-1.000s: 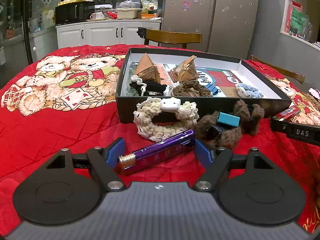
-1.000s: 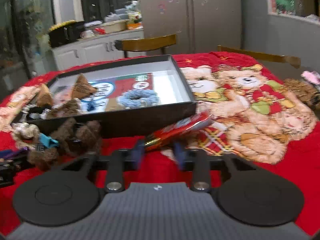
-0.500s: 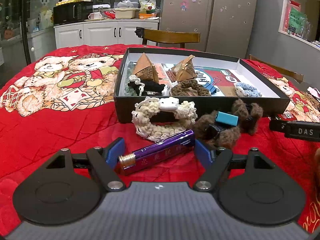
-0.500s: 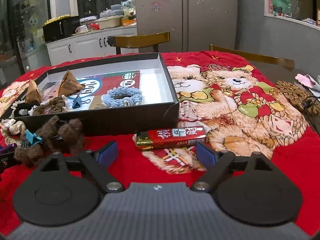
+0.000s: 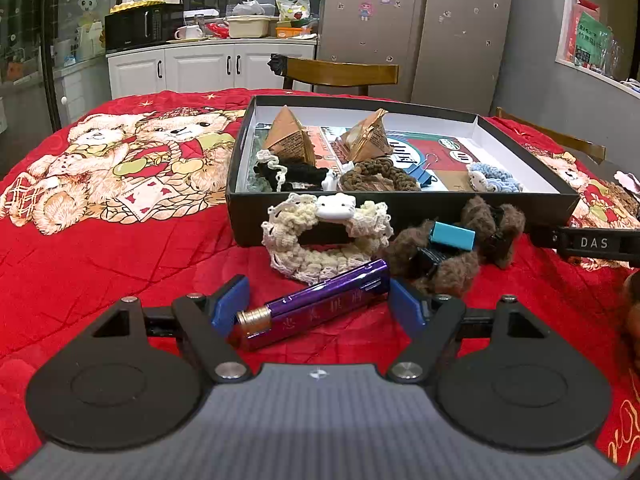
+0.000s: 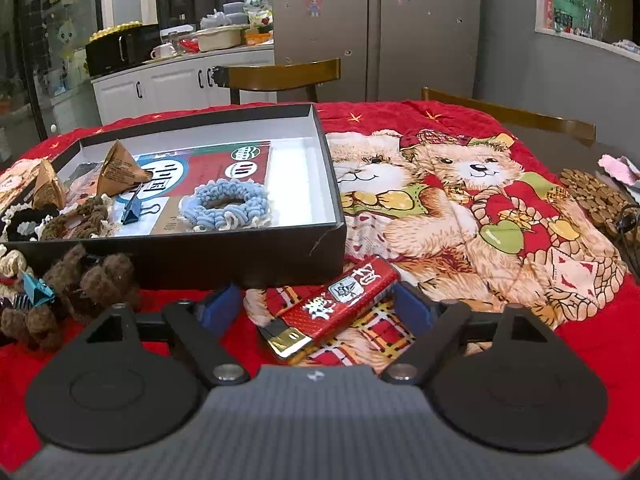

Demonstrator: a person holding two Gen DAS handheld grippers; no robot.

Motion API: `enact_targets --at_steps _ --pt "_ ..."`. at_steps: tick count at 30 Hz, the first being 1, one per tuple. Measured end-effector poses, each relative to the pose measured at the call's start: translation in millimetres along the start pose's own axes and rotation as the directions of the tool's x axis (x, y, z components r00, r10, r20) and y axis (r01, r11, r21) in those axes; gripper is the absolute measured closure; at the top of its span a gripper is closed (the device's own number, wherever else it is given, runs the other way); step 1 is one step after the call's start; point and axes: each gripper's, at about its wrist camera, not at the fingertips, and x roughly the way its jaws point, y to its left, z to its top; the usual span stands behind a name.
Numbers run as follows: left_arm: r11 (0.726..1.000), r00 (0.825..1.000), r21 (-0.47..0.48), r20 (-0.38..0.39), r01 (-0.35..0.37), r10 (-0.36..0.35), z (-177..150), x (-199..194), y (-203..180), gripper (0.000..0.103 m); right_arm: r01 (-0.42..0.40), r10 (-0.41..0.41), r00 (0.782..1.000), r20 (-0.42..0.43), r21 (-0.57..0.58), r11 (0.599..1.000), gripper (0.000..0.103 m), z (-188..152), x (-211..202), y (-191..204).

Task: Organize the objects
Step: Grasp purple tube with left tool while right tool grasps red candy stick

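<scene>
Left wrist view: left gripper [image 5: 318, 300] low over the red bear-print cloth [image 5: 100, 248], level, jaws spread wide.
Between its fingers: purple lighter [image 5: 316, 309] lying slantwise on the cloth; whether the pads touch it cannot be told.
Ahead: cream crochet scrunchie [image 5: 324, 236] leaning on the black box [image 5: 400, 212]; brown fuzzy scrunchie [image 5: 452, 248] with a blue clip [image 5: 453, 235] beside it.
Right wrist view: right gripper [image 6: 318, 306] low, level, jaws apart.
Between its fingers: red lighter [image 6: 336, 306] flat on the cloth, just beside the box corner, ungripped.
Inside box: blue scrunchie [image 6: 224, 204], blue binder clip [image 6: 134, 206], two paper pyramids [image 6: 120, 168].
Hard to read: lighter lettering; the right gripper's body, marked DAS, cut off at the left view's right edge.
</scene>
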Motion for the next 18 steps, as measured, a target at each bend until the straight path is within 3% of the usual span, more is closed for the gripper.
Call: enact_targets --at_steps 3,5,11,18 --pt "1.000 1.000 0.001 0.000 0.000 0.000 0.0 0.0 -0.2 0.023 0.022 -0.022 1.000 0.008 0.002 1.000 0.036 -0.8 -2.4 -0.1" --pt "1.000 1.000 -0.001 0.000 0.001 -0.001 0.1 0.0 0.3 0.023 0.054 -0.055 0.998 0.015 0.019 0.998 0.053 -1.7 -4.6 -2.8" --pt "1.000 1.000 -0.001 0.000 0.002 -0.002 0.0 0.0 0.3 0.023 0.098 -0.099 0.995 0.022 0.025 0.995 0.074 -4.1 -9.5 -5.8" --pt "1.000 1.000 0.012 0.016 -0.001 0.001 -0.6 -3.4 -1.7 0.023 0.102 -0.104 0.994 0.032 0.056 0.993 0.077 -7.6 -20.6 -11.3"
